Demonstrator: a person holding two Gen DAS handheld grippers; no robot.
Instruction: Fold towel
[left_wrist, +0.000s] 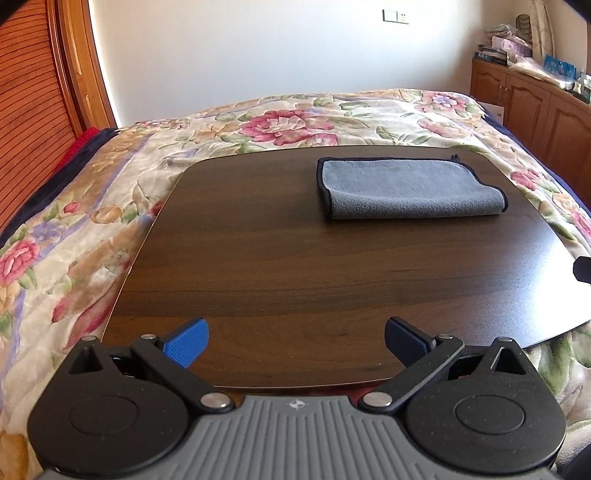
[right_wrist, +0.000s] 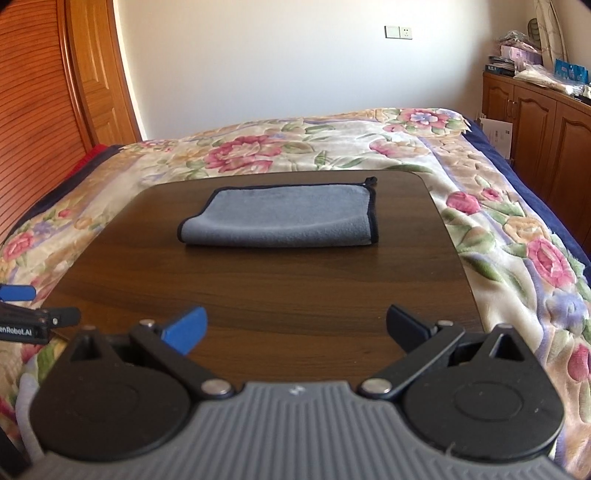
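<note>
Sunlit bedroom around me: a floral bedspread covers the bed, wooden cabinets line the right wall, and a dark wood worktop sits on top of the bed. On it lies the towel, grey with a dark bound hem, resting toward the far edge of the worktop and nearer its far right corner. I read it as already folded at least once: the near edge is a soft rounded crease, the hemmed edges are stacked along the far side and one end, and a small hanging loop pokes out at the far corner. My left hand-held gripper hovers over the near edge of the worktop with its fingers spread wide and nothing between them; my right hand-held gripper is likewise spread and empty, well short of the towel. Neither touches the cloth. I judge the fold mostly or wholly done; at most one more halving, end to end, might remain.
</note>
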